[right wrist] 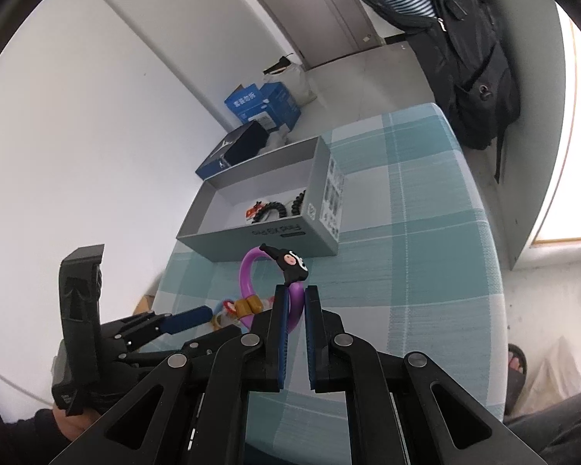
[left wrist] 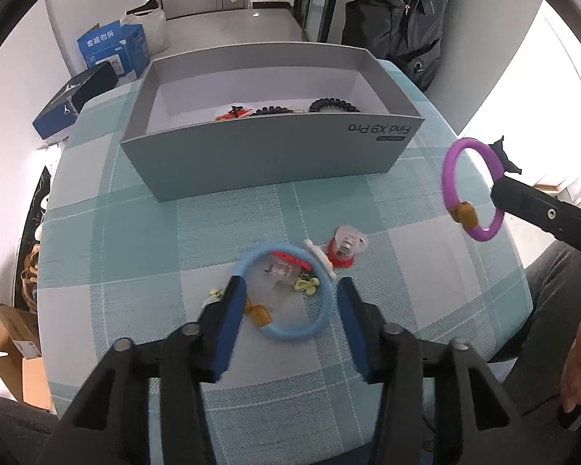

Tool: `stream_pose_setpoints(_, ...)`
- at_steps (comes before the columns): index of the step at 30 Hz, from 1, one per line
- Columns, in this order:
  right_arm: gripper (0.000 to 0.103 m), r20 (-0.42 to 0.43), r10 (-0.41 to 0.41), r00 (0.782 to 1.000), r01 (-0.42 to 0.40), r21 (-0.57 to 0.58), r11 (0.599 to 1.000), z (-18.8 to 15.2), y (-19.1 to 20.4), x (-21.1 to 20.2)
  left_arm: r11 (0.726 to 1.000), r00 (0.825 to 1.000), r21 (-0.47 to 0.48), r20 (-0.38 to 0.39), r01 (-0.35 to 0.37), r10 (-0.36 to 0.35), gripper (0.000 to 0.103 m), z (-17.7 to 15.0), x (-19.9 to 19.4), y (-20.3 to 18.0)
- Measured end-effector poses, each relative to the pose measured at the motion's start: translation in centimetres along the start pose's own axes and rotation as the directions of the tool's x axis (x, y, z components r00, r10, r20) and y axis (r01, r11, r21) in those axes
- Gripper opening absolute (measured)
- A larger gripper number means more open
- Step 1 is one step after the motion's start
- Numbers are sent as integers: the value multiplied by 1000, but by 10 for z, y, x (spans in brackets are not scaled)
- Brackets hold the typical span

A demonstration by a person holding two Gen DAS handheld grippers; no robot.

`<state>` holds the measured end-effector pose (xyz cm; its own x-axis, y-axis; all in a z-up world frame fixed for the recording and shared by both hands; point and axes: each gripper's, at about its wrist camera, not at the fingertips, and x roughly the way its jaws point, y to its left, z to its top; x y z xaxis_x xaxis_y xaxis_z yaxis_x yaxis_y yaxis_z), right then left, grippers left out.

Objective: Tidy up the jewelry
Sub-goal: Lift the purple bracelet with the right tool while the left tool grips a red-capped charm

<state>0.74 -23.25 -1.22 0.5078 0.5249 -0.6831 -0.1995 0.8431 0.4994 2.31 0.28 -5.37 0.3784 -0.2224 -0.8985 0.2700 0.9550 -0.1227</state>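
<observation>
Two rings: R tongs [right wrist: 297,302] clamp purple ring [left wrist: 451,178], L tongs [left wrist: 290,294] part-open astride blue ring [left wrist: 325,310].

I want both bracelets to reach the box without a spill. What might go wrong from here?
1. The left gripper straddles the blue bracelet, which rings loose hair clips; lifting may drag them along.
2. The right gripper pinches only the purple bracelet's rim; it may swing or slip before reaching the grey box.

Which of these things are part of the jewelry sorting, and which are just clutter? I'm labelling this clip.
Job:
purple bracelet, held in the right gripper
blue bracelet between the left gripper fingers
small trinkets on the tablecloth
grey box with black coiled bands

Lying about:
blue carton
dark shoebox
black jacket
</observation>
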Motion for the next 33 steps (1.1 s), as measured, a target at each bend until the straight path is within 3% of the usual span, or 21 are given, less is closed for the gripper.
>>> stream_pose_setpoints(8, 7, -1, 17, 1000, -17, 5, 1000, 0, -2, -1, 999, 999, -20, -8, 32, -32, 10, -1, 2, 8)
stream_pose_setpoints(11, 7, -6, 16, 1000, -16, 8, 1000, 0, -3, 1, 999, 999, -15, -2, 37, -37, 9, 0, 2, 6)
stream_pose_setpoints(16, 7, -11, 14, 1000, -14, 14, 1000, 1, -4, 4, 999, 1000, 51, 1, -18, 18, 9, 1, 5, -5)
stream_pose_setpoints(20, 7, -10, 7, 1000, -7, 12, 1000, 0, -4, 4, 1000, 1000, 3, -5, 16, -16, 9, 3, 4, 3)
stream_pose_setpoints(23, 7, -7, 6, 1000, -6, 14, 1000, 0, -5, 3, 1000, 1000, 0, 11, 21, -21, 2, 4, 0, 6)
stream_pose_setpoints(33, 7, -3, 13, 1000, -13, 3, 1000, -1, 0, 5, 995, 995, -38, 48, 88, -86, 2, 7, -13, 10)
